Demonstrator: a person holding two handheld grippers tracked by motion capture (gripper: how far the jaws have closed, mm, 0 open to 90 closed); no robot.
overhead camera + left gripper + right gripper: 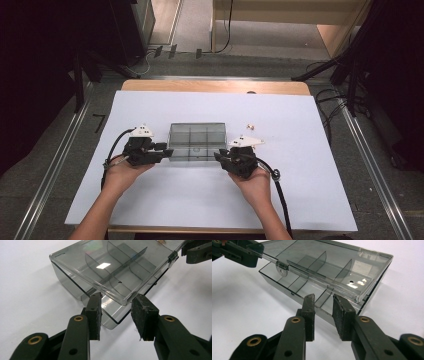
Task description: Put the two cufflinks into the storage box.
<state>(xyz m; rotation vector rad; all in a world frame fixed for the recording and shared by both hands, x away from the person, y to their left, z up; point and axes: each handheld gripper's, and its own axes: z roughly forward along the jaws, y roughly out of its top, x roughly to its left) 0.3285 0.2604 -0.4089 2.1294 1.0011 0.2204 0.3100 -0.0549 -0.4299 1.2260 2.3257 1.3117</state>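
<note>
A smoky clear plastic compartment box [196, 141] lies on the white sheet, its lid [112, 267] lifted a little off the base. My left gripper [167, 150] is at the box's front left corner. In the left gripper view that corner sits between the pads [94, 312], which close in on it. My right gripper [220, 155] is at the front right corner. In the right gripper view its jaws [323, 306] straddle the base's wall with small gaps on both sides. A clear latch [281, 267] hangs from the lid's front edge.
The white sheet [310, 165] covers a wooden table whose far edge [215, 86] shows. A few small tan bits [250, 127] lie just right of the box's far corner. Metal rails and cables run along the floor on both sides.
</note>
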